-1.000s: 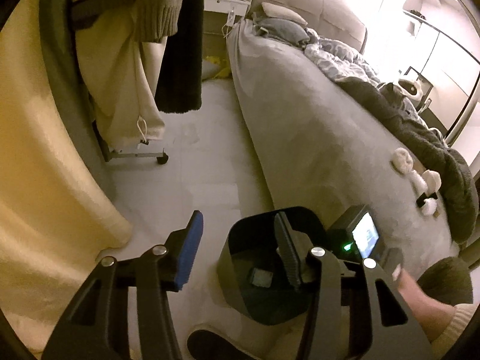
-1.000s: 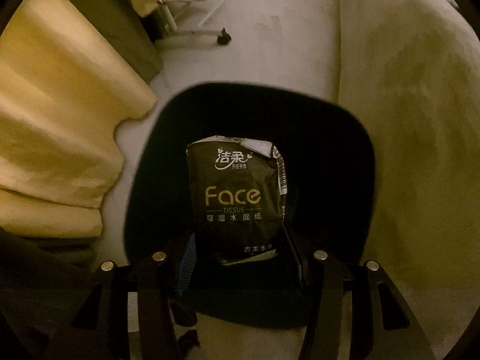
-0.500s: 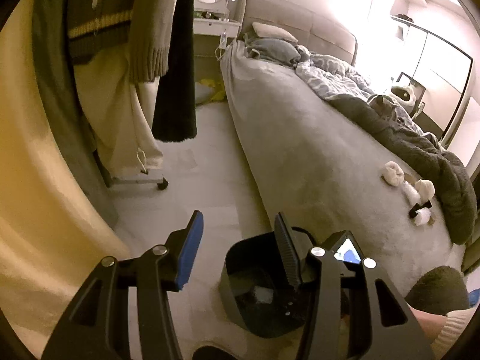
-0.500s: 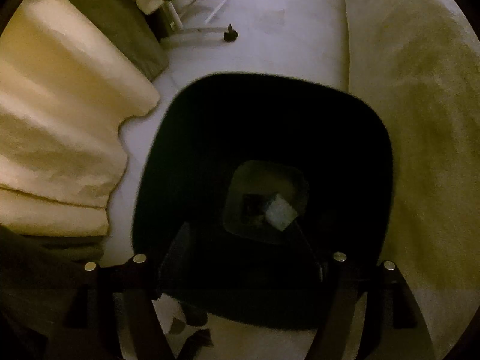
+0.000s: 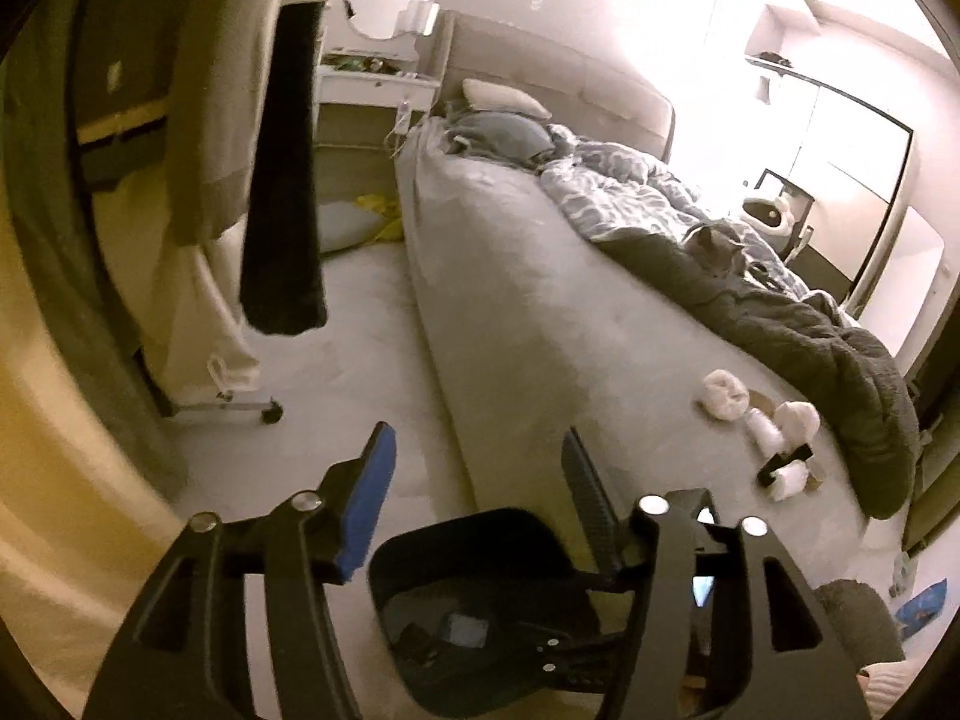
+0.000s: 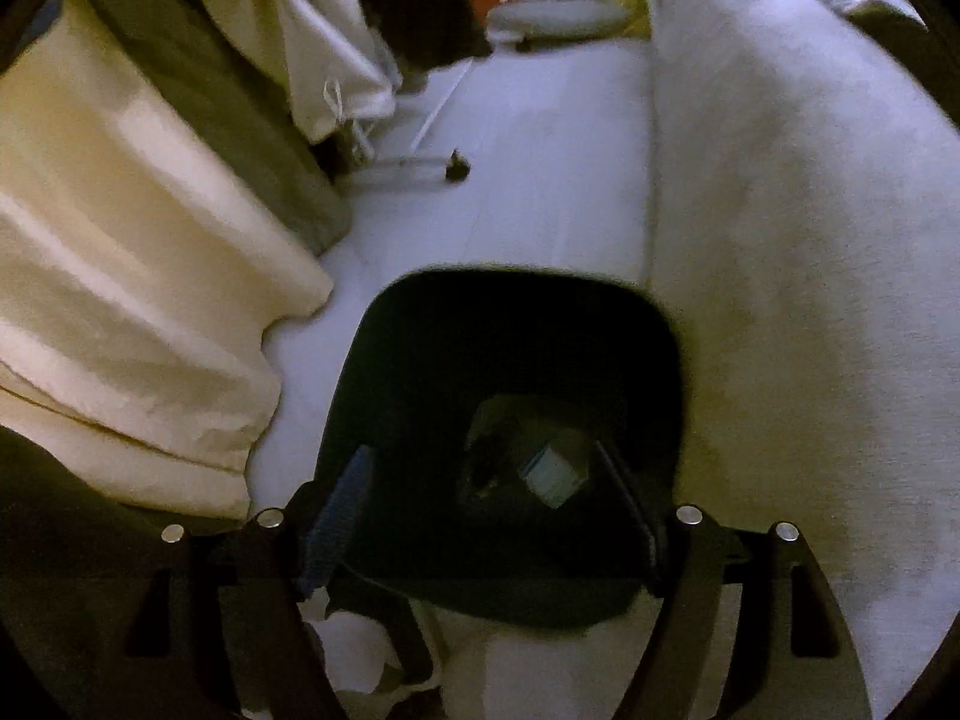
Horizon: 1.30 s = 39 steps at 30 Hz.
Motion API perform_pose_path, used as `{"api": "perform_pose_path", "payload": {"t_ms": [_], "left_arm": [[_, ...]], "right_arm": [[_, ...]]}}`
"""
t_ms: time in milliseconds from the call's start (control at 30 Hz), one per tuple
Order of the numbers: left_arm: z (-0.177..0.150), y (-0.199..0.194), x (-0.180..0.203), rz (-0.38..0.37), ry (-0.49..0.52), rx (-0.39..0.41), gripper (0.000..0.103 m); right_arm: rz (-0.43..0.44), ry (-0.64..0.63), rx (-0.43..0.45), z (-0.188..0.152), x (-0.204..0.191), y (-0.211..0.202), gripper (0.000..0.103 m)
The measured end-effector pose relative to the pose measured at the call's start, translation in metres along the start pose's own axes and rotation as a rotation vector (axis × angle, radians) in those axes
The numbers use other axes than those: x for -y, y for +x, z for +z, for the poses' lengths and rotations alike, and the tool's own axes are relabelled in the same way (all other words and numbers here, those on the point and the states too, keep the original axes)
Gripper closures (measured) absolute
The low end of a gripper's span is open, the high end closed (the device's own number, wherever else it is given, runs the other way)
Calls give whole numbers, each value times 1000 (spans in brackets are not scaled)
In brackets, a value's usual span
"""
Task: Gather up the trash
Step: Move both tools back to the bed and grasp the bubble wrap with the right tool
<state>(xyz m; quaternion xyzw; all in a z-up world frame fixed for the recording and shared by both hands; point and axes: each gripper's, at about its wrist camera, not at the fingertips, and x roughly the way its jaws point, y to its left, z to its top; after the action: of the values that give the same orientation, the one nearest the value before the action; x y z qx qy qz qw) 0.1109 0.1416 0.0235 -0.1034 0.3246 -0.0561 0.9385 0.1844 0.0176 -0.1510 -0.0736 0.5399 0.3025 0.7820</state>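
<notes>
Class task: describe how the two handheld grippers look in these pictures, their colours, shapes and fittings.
Both are black frames with triangular cut-outs and round silver bolts. The left gripper has a blue pad on one finger and a ribbed black one opposite. The right gripper looks alike, its blue pad dimmer.

The black bin [image 6: 510,372] is sitting too dark inside to read the packet [image 6: 555,471] lying at its bottom, and its near rim is hiding behind gripper hardware. In the left wrist view the bin [image 5: 480,546] is running off the lower edge. Small white wads [image 5: 753,420] on the bed [image 5: 540,312] are staying too small to identify; the window glare is washing out the far wall.
</notes>
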Motion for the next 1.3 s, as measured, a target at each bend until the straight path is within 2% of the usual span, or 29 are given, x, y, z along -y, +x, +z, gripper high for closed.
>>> {"api": "perform_pose_path", "payload": {"t_ms": [133, 267, 500, 900, 1300], "left_arm": [[1, 10, 14, -15, 4, -2, 38], [2, 21, 31, -32, 8, -11, 37], [6, 35, 65, -68, 35, -10, 33], [3, 69, 127, -133, 92, -53, 31], [-6, 97, 160, -167, 105, -99, 29]], "right_arm": [[7, -12, 127, 6, 8, -38, 23], [-32, -32, 200, 1, 20, -64, 21], [-99, 4, 250, -10, 60, -95, 21], [-241, 77, 397, -39, 118, -157, 16], [-326, 157, 417, -68, 165, -174, 15]]}}
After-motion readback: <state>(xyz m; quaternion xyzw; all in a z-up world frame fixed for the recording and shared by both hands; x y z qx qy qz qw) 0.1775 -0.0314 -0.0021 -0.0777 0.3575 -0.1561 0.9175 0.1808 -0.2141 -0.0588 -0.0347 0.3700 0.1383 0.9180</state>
